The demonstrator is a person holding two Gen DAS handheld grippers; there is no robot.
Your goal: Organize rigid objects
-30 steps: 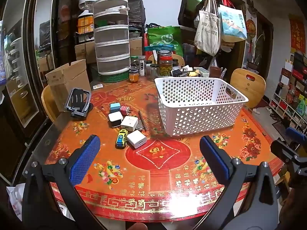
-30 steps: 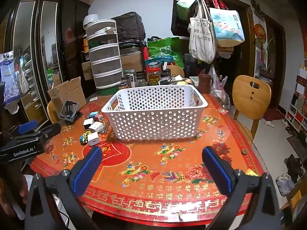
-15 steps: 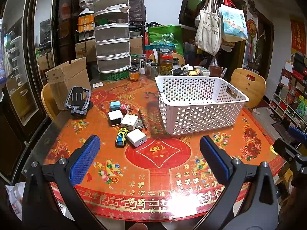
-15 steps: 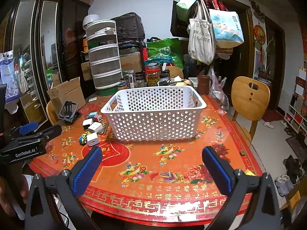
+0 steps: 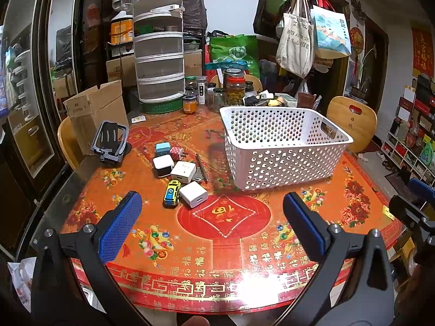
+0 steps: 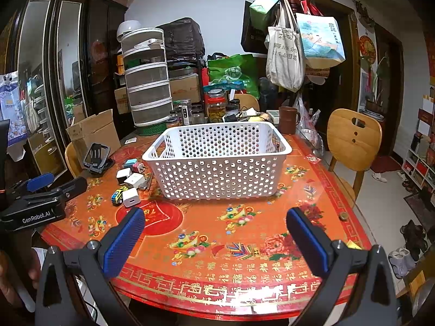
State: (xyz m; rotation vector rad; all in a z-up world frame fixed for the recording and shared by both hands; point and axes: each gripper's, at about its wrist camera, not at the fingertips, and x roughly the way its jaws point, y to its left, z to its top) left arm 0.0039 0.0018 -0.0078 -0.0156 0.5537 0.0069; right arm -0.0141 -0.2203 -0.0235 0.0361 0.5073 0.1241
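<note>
While the view has shifted only slightly in the last second, both the left gripper (image 5: pixel 212 222) and right gripper (image 6: pixel 216 231) hover wide open and empty, the toy car (image 5: pixel 171 192) and chargers (image 5: pixel 193 193) lie beside the seemingly empty basket (image 5: pixel 285 163), so sorting seems not begun.

On the table (image 5: pixel 217 244) in front of you, the basket (image 5: pixel 282 160) stands right of centre, and to its left lies a cluster: toy car (image 5: pixel 172 196) nearest you, a charger (image 5: pixel 193 193) just beside it on the right, more chargers (image 5: pixel 183 172) behind them. Further left sits the phone stand (image 5: pixel 110 141), with the cardboard box (image 5: pixel 95 108) behind it. Jars (image 5: pixel 235 91) line the far edge behind the basket
</note>
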